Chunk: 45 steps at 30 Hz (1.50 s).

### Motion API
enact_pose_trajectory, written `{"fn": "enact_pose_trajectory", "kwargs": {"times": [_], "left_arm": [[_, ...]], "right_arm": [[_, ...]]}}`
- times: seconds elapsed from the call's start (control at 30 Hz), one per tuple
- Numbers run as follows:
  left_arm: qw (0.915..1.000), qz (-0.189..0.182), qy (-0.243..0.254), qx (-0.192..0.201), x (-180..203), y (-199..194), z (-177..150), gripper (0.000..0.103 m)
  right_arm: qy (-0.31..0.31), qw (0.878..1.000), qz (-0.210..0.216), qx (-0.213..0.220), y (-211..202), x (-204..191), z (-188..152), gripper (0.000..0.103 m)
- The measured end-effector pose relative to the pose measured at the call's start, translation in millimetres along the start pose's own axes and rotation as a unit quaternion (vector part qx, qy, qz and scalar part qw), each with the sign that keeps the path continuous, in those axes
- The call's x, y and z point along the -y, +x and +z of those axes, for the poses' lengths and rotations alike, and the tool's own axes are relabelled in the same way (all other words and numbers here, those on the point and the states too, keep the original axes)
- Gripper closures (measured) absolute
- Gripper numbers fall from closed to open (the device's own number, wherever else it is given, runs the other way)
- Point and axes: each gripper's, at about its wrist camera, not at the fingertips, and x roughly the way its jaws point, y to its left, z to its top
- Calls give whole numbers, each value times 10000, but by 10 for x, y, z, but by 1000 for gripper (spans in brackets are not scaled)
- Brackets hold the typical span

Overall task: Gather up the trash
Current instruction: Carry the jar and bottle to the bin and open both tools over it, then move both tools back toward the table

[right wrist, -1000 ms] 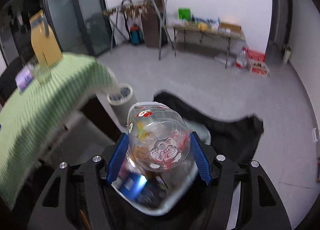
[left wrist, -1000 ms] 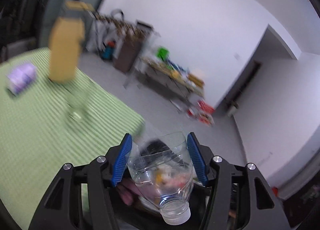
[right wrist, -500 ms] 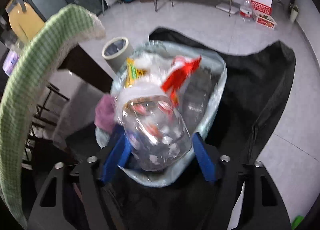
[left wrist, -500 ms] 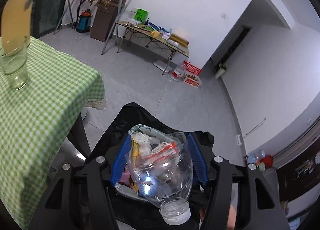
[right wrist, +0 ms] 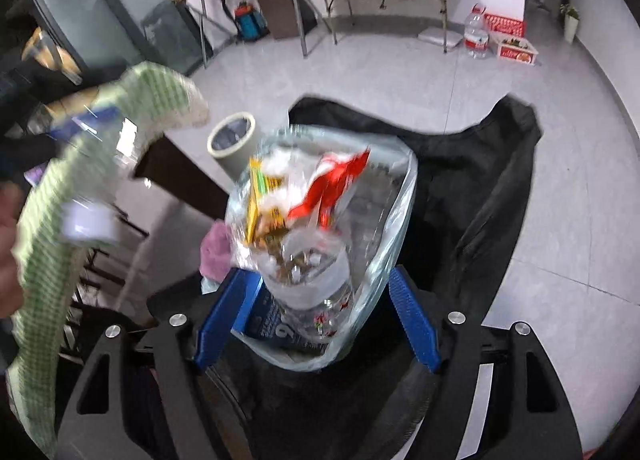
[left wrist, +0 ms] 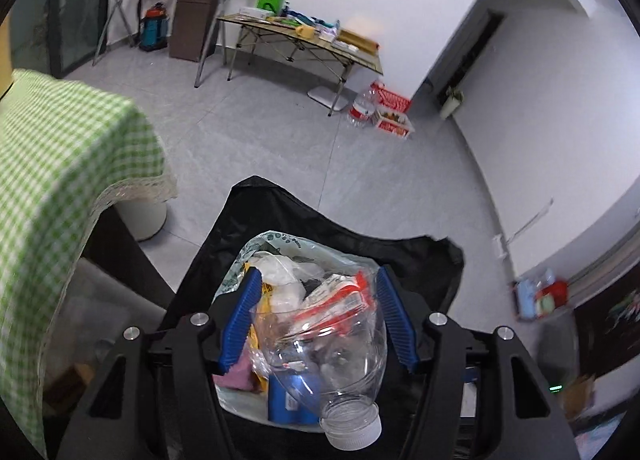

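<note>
Left wrist: grey tiled floor; left tongs pinch bottle, right tongs spread

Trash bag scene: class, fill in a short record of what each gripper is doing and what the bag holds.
left gripper: shut on capped clear bottle, over the trash bag
right gripper: open, jaws have just been opening; second clear bottle loose between them at the bag's mouth
bag contents: red wrapper, yellow wrapper
beside bag: green checked tablecloth
</note>
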Motion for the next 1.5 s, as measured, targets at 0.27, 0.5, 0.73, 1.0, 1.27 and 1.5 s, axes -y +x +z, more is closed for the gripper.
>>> {"fn": "enact_pose_trajectory", "kwargs": {"times": [0.27, 0.5, 0.73, 1.0, 1.27, 1.5], "left_arm": [[9991, 330, 230, -118, 267, 368, 329, 33], [9963, 486, 664, -252, 254, 336, 245, 27], [9950, 639, 645, -411, 70, 183, 196, 24], [9960, 519, 696, -208, -168, -318, 42, 18], [9951, 705, 582, 373, -542, -1207, -78, 14], [9839, 1204, 655, 1148, -874, -2222, -377, 9]], "right_arm": [[287, 9991, 83, 316, -150, 124, 69, 31], [272, 9996, 47, 111, -41, 180, 28, 31], [250, 9997, 2, 32, 11, 128, 36, 31], [154, 9997, 20, 182, -91, 16, 118, 31], [-119, 9991, 96, 405, -210, -357, 252, 30], [-703, 9941, 199, 796, -458, -1004, 395, 26]]}}
